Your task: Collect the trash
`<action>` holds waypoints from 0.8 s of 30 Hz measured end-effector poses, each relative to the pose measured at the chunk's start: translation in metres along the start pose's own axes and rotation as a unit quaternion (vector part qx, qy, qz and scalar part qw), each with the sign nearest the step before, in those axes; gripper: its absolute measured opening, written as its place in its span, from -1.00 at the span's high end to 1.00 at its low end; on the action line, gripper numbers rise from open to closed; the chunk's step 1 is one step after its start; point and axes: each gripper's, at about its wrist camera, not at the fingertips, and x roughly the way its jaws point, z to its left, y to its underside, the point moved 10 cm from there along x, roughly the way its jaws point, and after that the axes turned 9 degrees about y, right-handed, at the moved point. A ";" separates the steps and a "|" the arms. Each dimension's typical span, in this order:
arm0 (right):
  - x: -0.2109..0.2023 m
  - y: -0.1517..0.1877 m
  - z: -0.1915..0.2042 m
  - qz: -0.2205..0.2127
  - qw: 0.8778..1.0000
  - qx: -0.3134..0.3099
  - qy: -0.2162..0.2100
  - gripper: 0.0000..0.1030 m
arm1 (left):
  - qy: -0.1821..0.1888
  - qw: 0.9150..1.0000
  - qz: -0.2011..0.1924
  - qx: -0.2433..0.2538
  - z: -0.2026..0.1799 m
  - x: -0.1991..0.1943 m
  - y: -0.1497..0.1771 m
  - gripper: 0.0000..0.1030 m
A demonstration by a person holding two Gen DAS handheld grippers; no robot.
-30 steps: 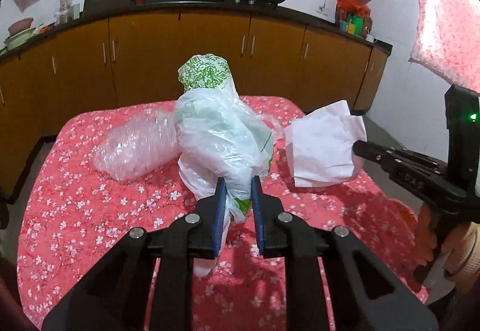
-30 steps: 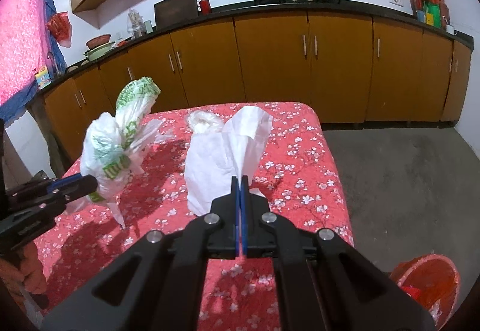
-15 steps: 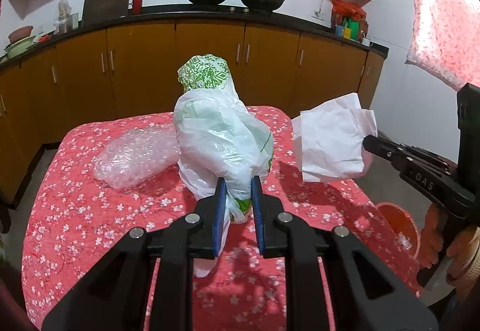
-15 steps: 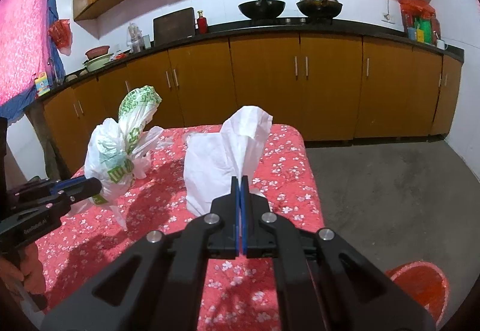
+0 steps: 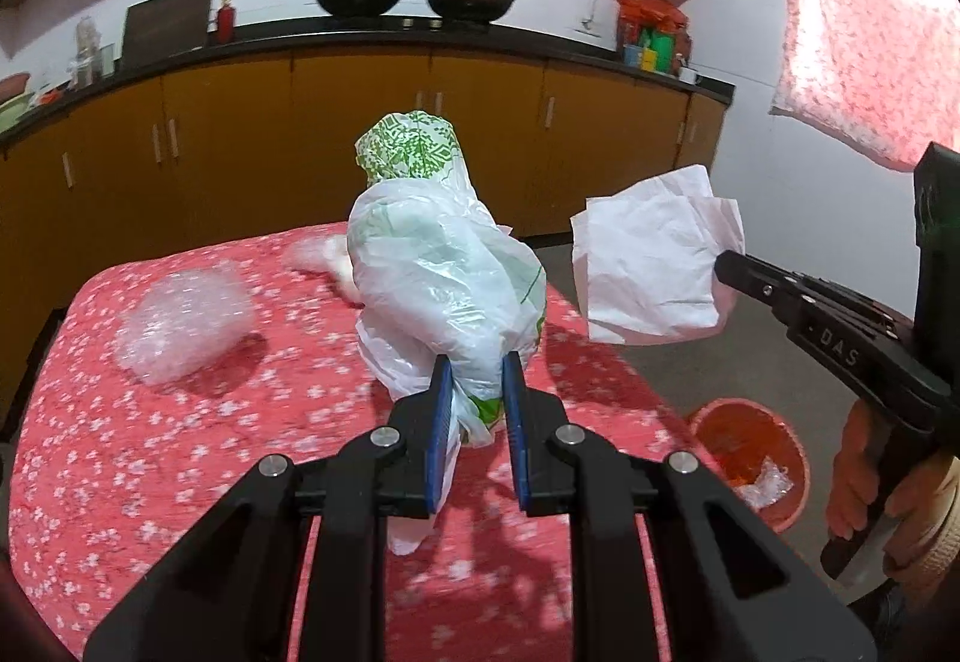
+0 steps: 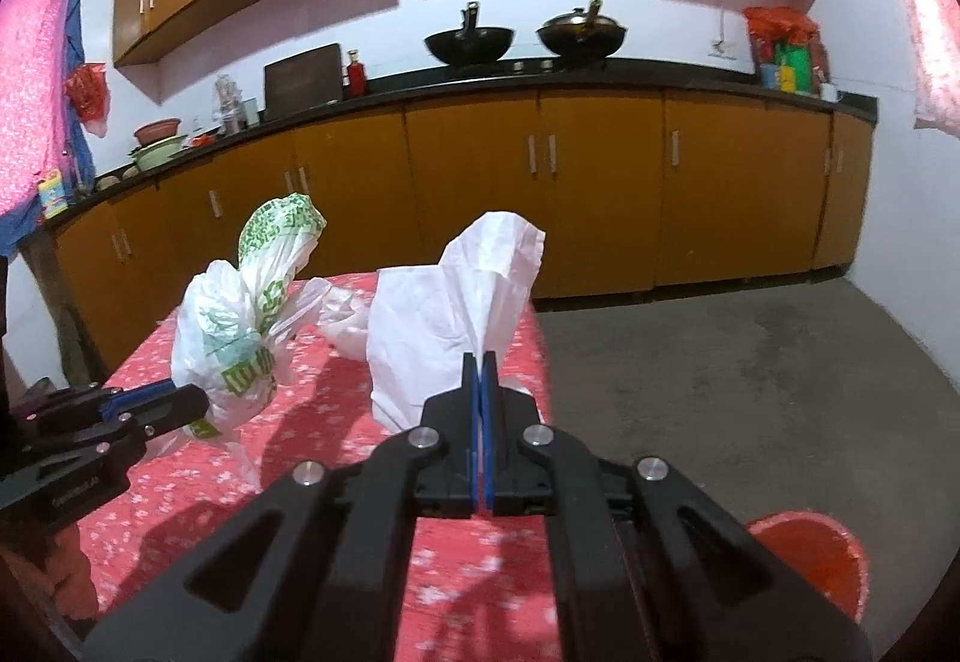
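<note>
left gripper (image 5: 476, 374) is pinching the green-printed plastic bag (image 5: 441, 266) by its bunched lower end, blue pads pressing in on the plastic from both sides; the bag is hanging in the air above the red floral tablecloth (image 5: 180, 452), its loose tail dangling just under the jaws

right gripper (image 6: 480, 362) is clamping the white paper bag (image 6: 444, 314), jaws pressed together on a thin fold of it. From the left wrist view the paper bag is sitting clear of the table, out past its right edge, over the floor

red bin (image 5: 750, 452) is standing on the floor beside the table, below the right gripper, with some clear plastic already lying inside

bubble wrap (image 5: 180, 320) is lying on the cloth at the left, well apart from both bags; another clear plastic scrap (image 5: 318, 254) is lying near the far edge

a hand (image 5: 870, 470) is gripping the right gripper's handle
</note>
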 end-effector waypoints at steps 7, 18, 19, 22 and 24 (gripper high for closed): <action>-0.009 0.012 -0.065 -0.005 0.998 0.029 0.061 0.95 | 0.029 0.999 0.004 0.022 -0.040 0.020 -0.009 0.67; -0.034 0.073 -0.221 0.022 0.973 0.109 0.202 0.95 | 0.109 0.990 0.036 0.077 -0.157 0.069 -0.001 0.67; -0.038 0.082 -0.238 0.028 0.969 0.115 0.217 0.95 | 0.116 0.989 0.041 0.082 -0.169 0.075 0.001 0.67; -0.046 0.108 -0.278 0.043 0.958 0.131 0.251 0.95 | 0.139 0.984 0.057 0.094 -0.204 0.092 0.009 0.67; -0.050 0.122 -0.300 0.052 0.951 0.141 0.269 0.95 | 0.151 0.981 0.069 0.101 -0.227 0.103 0.015 0.67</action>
